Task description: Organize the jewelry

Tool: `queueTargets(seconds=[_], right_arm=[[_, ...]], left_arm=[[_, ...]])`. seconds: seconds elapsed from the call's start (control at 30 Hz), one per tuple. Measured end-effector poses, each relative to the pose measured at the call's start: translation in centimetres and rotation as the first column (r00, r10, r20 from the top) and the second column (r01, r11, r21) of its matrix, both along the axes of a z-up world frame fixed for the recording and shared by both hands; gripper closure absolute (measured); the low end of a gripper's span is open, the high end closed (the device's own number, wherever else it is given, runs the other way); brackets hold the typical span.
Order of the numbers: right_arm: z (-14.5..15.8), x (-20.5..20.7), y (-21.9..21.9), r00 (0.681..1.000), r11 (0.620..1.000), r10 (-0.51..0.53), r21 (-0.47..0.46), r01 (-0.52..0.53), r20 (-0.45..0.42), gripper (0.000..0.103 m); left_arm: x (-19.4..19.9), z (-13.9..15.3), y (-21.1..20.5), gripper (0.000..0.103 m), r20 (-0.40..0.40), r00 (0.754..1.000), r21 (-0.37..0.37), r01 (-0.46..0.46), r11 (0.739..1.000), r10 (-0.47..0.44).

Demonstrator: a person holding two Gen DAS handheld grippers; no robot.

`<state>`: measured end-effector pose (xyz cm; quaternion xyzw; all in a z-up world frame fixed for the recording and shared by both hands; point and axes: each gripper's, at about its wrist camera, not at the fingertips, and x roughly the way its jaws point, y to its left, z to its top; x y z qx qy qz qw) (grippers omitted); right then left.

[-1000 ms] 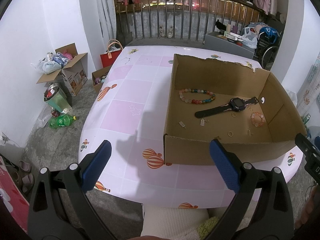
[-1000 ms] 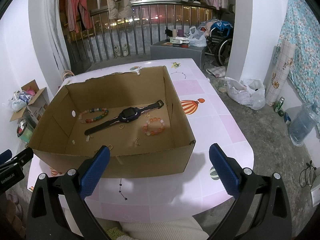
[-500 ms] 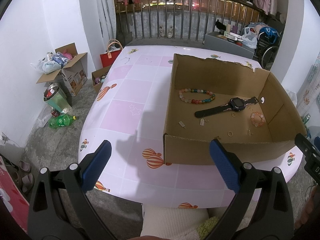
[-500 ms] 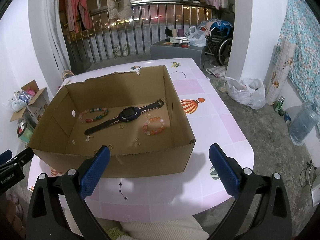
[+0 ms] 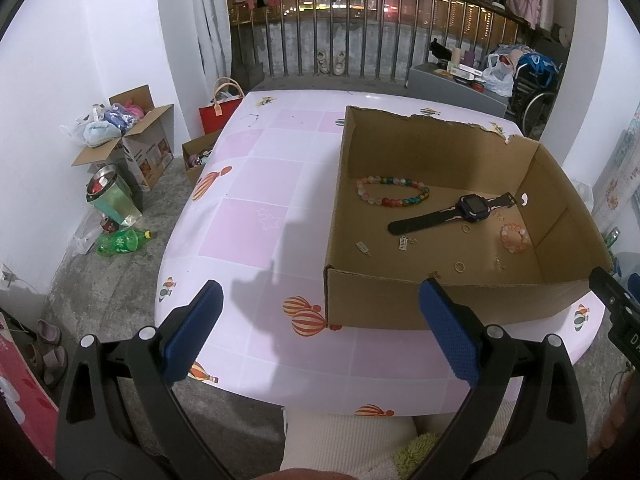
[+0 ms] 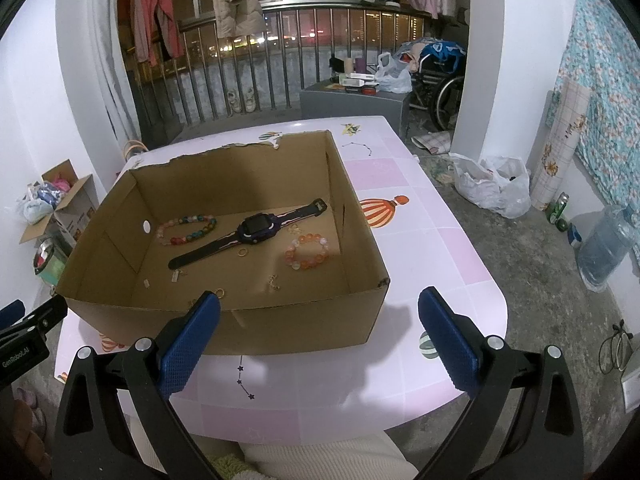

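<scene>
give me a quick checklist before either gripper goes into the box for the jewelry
1. Left gripper open and holding nothing: ok, blue pads wide apart.
2. Right gripper open and holding nothing: ok.
3. Both grippers outside the cardboard box, in front of its near wall: ok, neither has crossed the rim.
4. Large pieces lie apart on the box floor: ok, the watch, multicolour bead bracelet and orange bead bracelet do not overlap.
5. Small pieces located: ok for the gold ring beside the watch strap; the tiny chain is in view, but whether it is tangled: cannot tell.
6. Box seated flat on the pink table: ok.
</scene>
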<state>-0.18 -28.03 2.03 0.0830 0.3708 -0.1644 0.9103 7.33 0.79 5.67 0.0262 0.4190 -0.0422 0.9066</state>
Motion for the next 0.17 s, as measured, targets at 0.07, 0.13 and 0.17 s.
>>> queueTargets(seconds=[0.07,0.13,0.17], right_arm=[[0.01,0.0,-0.01,1.0,1.0,0.0,0.0,0.0,0.0,0.006],[0.01,0.01,-0.02,1.0,1.0,0.0,0.0,0.0,0.0,0.006],[0.01,0.01,-0.02,1.0,1.0,0.0,0.0,0.0,0.0,0.006]], left_arm=[[0.01,-0.01,0.03,0.008,-0.001,1.0,0.0,0.0,1.0,0.0],[-0.01,-0.03,0.03,0.008,-0.001,1.0,-0.001,0.001,1.0,-0.001],[-0.03,-0.01,-0.02,0.008,-0.001,1.0,0.0,0.0,1.0,0.0]])
